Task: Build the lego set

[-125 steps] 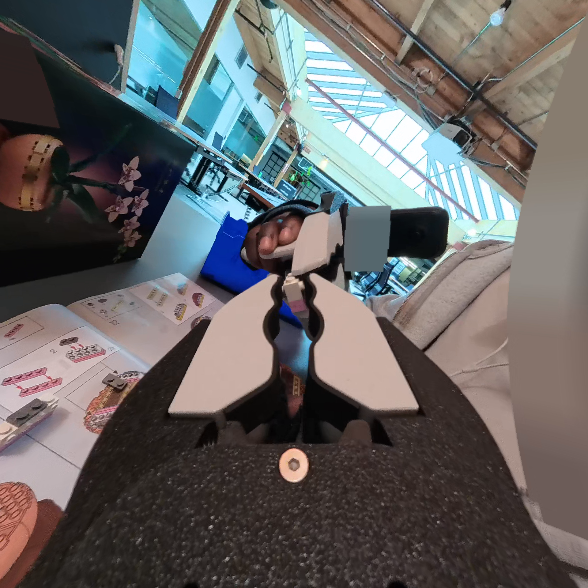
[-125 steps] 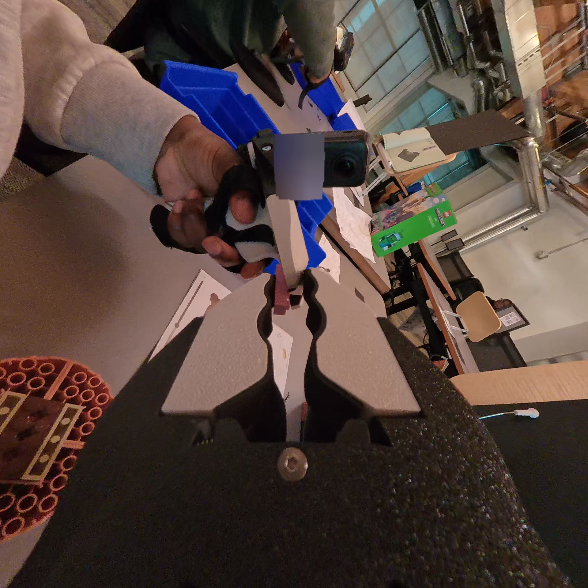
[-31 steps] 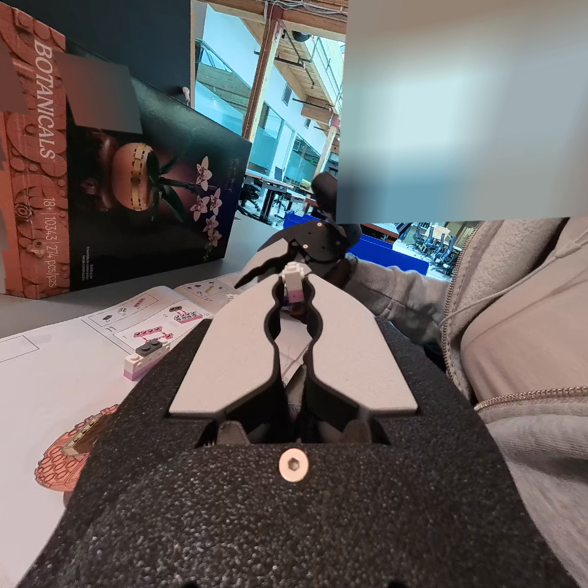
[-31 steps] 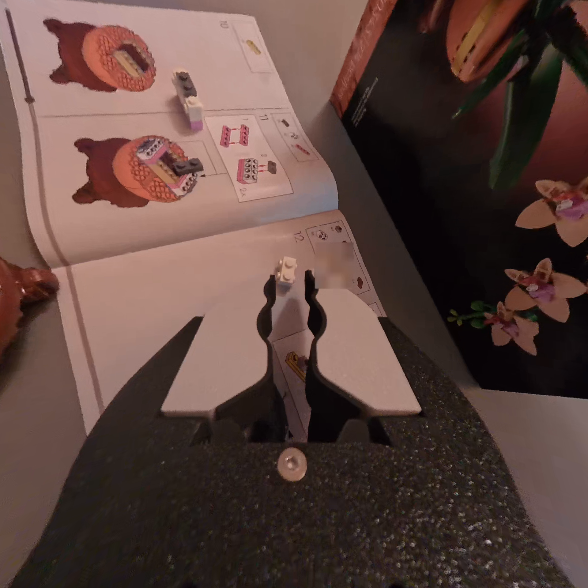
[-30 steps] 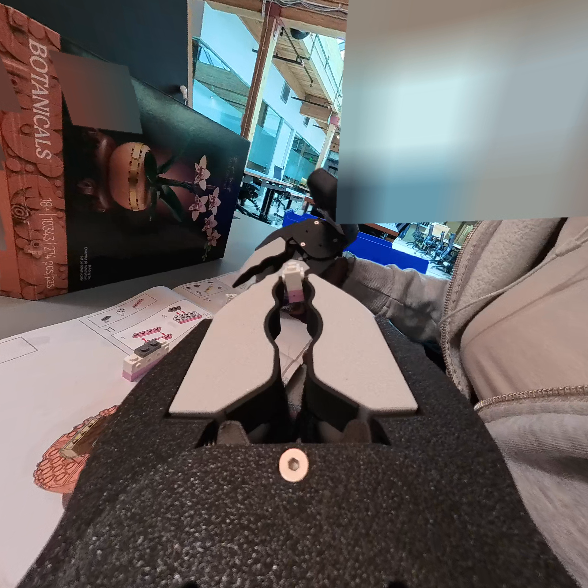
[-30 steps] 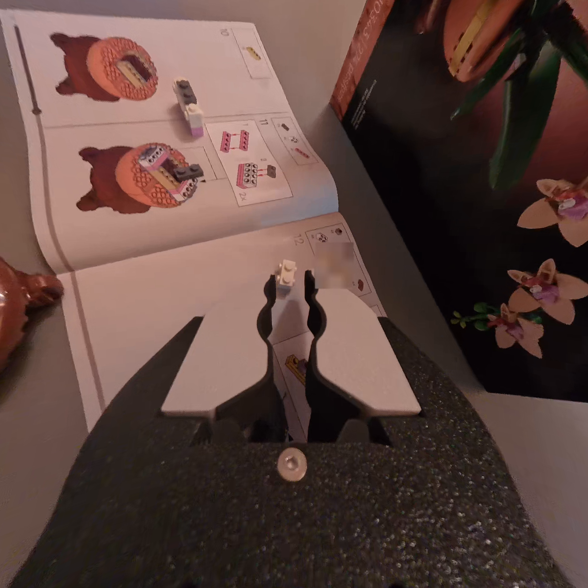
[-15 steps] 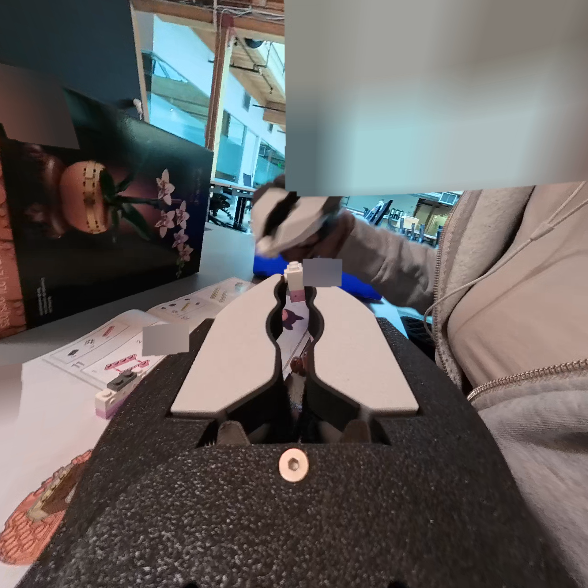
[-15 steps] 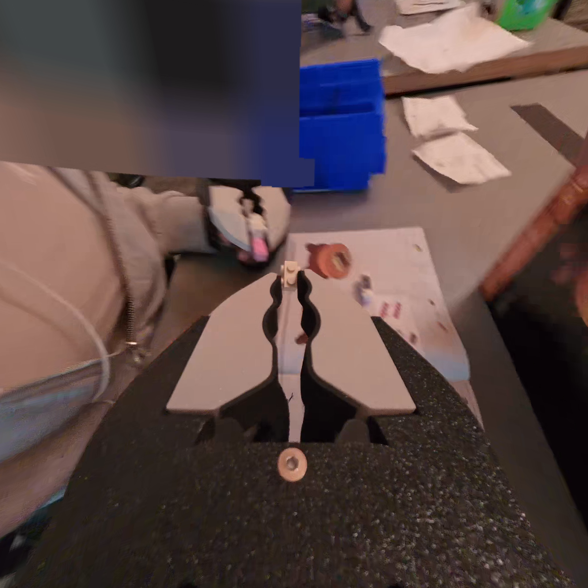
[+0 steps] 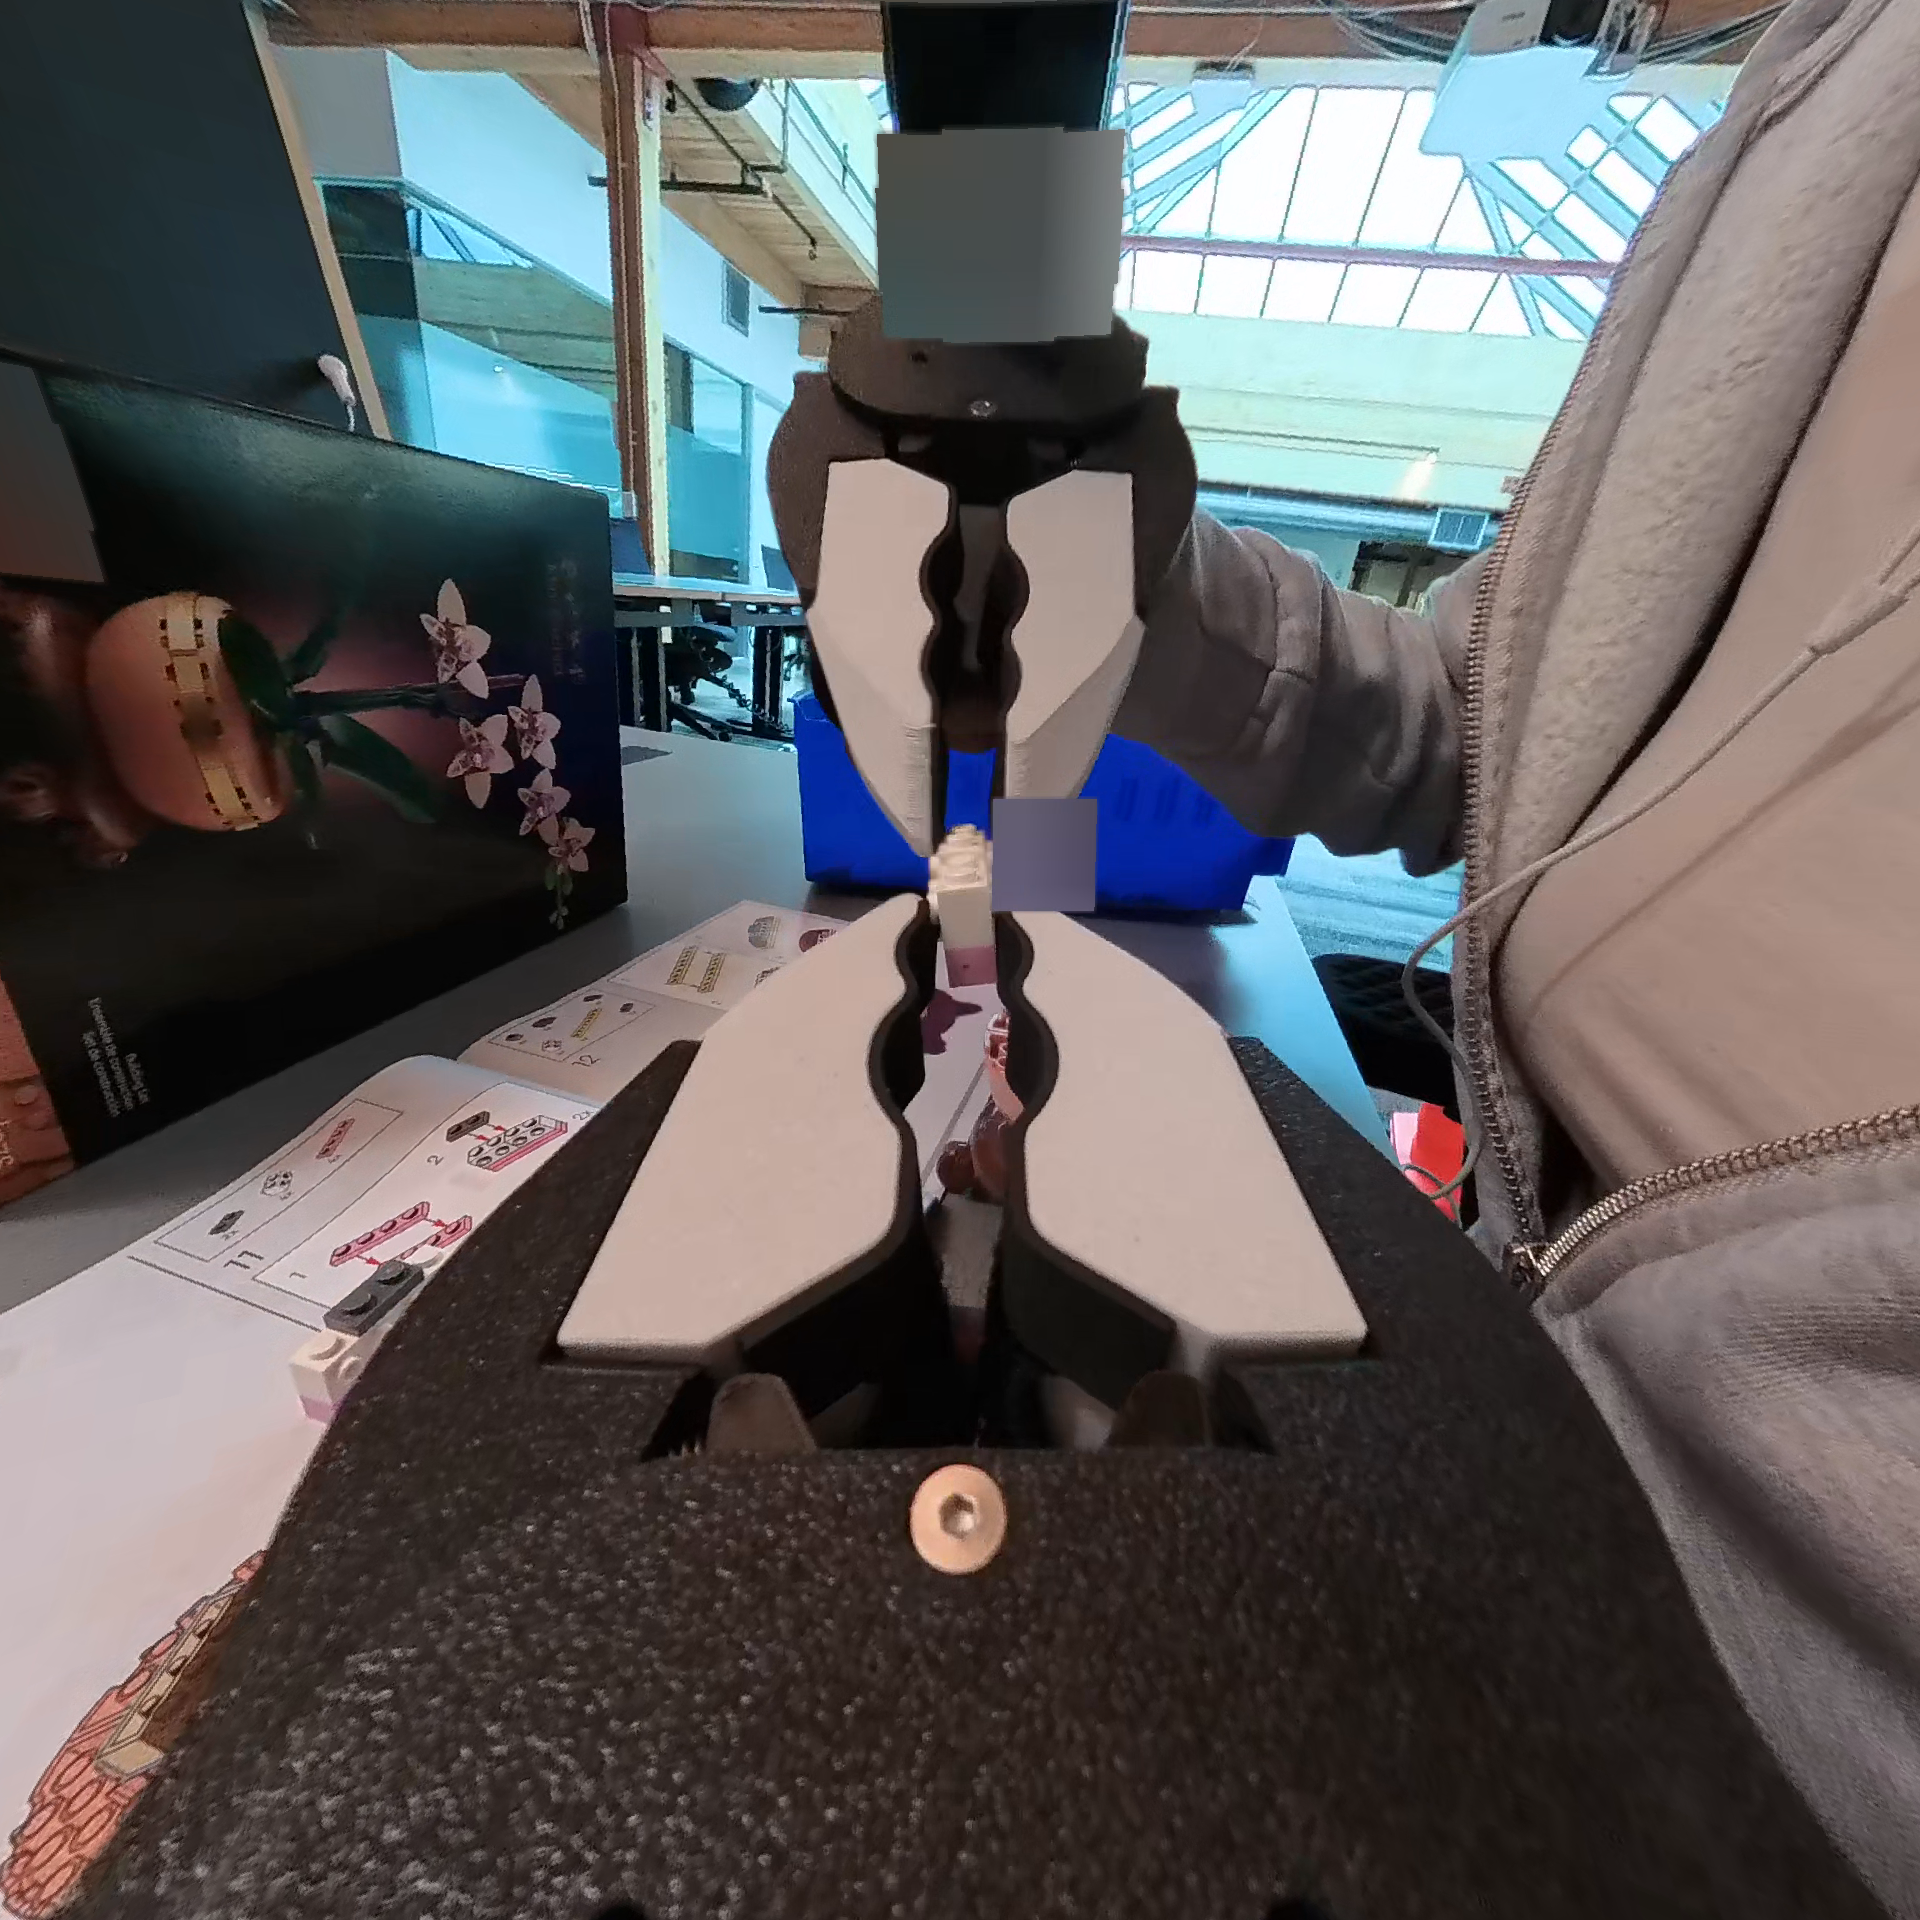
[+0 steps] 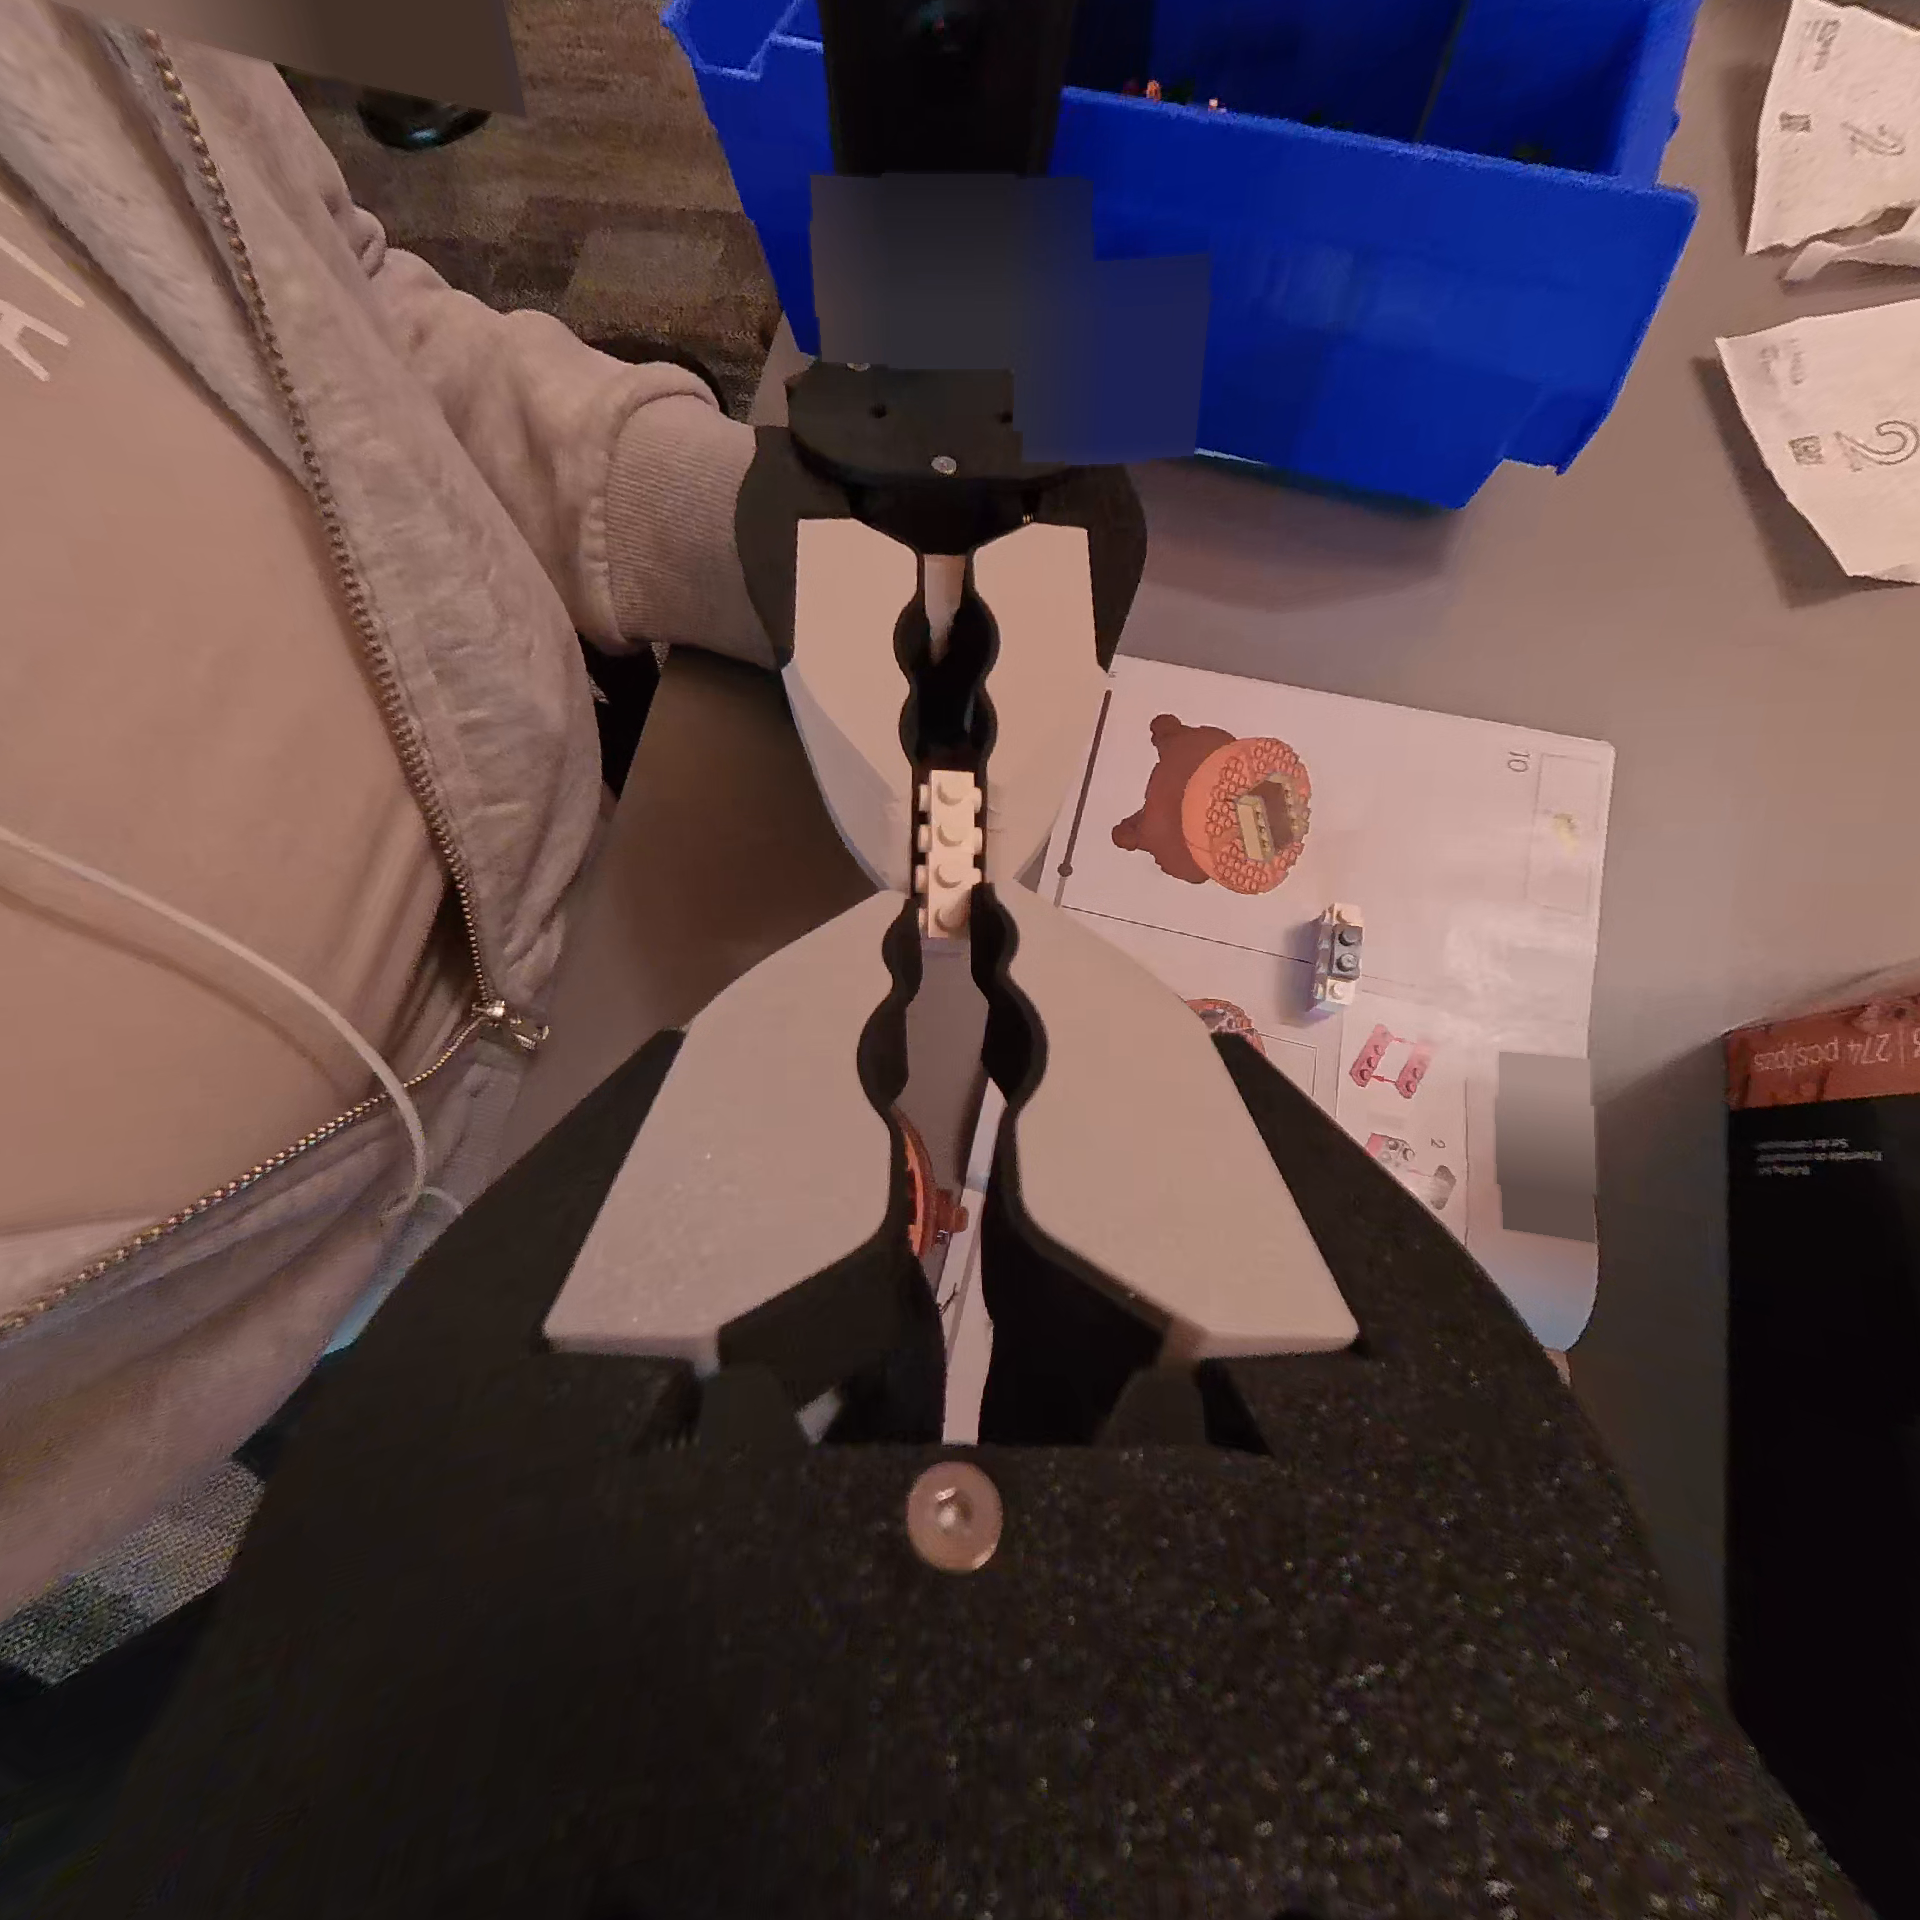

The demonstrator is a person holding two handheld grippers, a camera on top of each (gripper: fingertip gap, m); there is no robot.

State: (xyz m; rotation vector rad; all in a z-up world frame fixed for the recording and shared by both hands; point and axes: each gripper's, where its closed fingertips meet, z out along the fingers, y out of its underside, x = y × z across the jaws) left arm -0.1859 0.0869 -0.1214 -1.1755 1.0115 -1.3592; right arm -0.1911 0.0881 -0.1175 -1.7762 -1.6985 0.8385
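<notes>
**Me:** Holding a small white-over-pink stack of Lego bricks (image 9: pixel 964 914) between the tips of my left gripper (image 9: pixel 961 940), I have its fingers clamped together on it, studs pointing away from me. My right gripper (image 10: pixel 951 914) faces it tip to tip, pinched shut on a small white studded Lego piece (image 10: pixel 948 904). In the right wrist view that piece appears to be touching the end of the stack's row of studs; I cannot tell if it is pressed home.

**Listener:** Which step is that?

**Me:** I judge it as joining the small piece onto the stack, in mid-air above the table. The next move calls for lining the studs up squarely and pushing the two grippers toward each other without letting either piece twist.

**Listener:** What lies around, and how many?

**Me:** Two grippers, each with one held piece. Below them lies one open white instruction booklet (image 10: pixel 1455 790). On its page rests one loose little assembly of grey, white and pink bricks (image 10: pixel 1338 956). One round reddish-brown Lego build (image 10: pixel 920 1184) shows partly between my right fingers. Beyond the booklet stands one blue plastic bin (image 10: pixel 1403 343), and beside it one dark cardboard set box printed with flowers (image 9: pixel 312 748). Two torn paper bags (image 10: pixel 1839 447) lie farther off on the grey table (image 10: pixel 1351 582).
</notes>
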